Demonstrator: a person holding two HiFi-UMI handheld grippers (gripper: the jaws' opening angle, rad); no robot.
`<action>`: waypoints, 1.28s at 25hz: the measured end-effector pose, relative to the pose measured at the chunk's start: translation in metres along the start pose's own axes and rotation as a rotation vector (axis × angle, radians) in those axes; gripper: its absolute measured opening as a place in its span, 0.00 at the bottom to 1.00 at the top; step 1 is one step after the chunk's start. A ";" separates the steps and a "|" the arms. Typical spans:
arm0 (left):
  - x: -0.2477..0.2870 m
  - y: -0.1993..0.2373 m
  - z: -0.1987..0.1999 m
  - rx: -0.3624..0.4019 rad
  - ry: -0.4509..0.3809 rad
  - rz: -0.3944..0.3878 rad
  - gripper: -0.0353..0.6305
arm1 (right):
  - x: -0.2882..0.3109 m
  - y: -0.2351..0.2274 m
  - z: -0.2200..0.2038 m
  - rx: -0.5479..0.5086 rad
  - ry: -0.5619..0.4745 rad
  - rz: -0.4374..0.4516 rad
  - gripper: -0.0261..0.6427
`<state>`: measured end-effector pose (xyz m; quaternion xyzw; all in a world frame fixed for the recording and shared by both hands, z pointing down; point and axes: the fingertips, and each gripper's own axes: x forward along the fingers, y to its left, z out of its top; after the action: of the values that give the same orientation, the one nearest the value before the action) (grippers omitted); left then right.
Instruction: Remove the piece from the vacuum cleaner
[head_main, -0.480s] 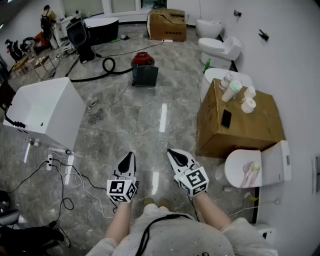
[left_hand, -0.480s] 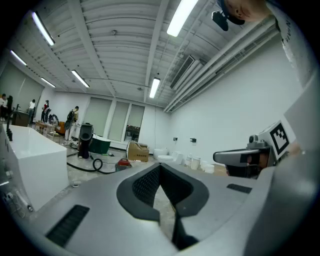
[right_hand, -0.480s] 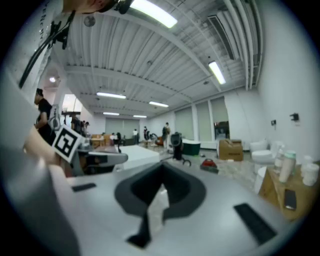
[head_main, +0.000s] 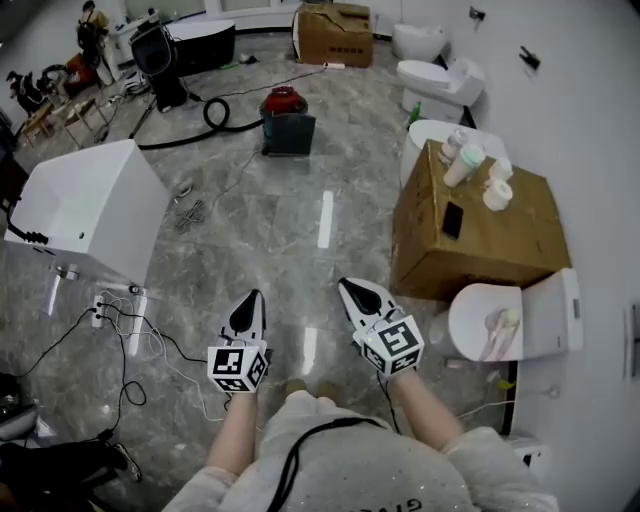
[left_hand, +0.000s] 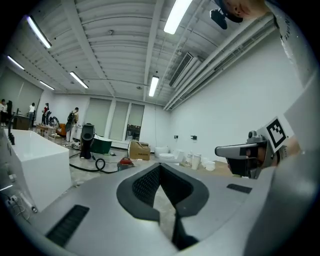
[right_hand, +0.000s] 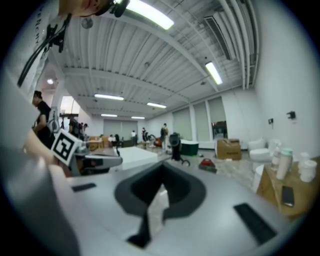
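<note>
The vacuum cleaner (head_main: 286, 120), red on top over a dark body, stands far ahead on the grey floor. Its black hose (head_main: 215, 115) curls off to the left. It also shows small in the left gripper view, vacuum cleaner (left_hand: 125, 162), and in the right gripper view, vacuum cleaner (right_hand: 207, 163). My left gripper (head_main: 249, 303) and right gripper (head_main: 352, 290) are held side by side close to my body, far short of the vacuum. Both are shut with nothing between the jaws, as seen on the left gripper (left_hand: 160, 167) and the right gripper (right_hand: 162, 174).
A white tub (head_main: 85, 210) stands at the left with a power strip and cables (head_main: 130, 335) on the floor beside it. At the right are a cardboard box (head_main: 480, 250) carrying bottles and a phone, and a toilet (head_main: 500, 325). More toilets (head_main: 440, 80) and another carton (head_main: 333, 35) stand at the back.
The floor scene has slid slightly upward in the head view. Both grippers stay shut and in nearly the same place.
</note>
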<state>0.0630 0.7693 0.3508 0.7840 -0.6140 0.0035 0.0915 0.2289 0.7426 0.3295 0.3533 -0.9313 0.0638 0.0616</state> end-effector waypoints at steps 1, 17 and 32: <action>-0.001 0.000 0.000 -0.003 -0.004 0.007 0.09 | -0.002 0.000 0.001 -0.001 -0.007 -0.002 0.06; 0.069 0.023 -0.002 -0.008 -0.012 -0.027 0.09 | 0.046 -0.042 0.003 -0.001 -0.013 -0.002 0.06; 0.226 0.128 0.028 0.000 0.035 -0.151 0.09 | 0.215 -0.116 0.039 0.000 0.012 -0.056 0.06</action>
<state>-0.0073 0.5182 0.3679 0.8280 -0.5513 0.0103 0.1024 0.1433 0.5106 0.3341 0.3787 -0.9207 0.0643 0.0689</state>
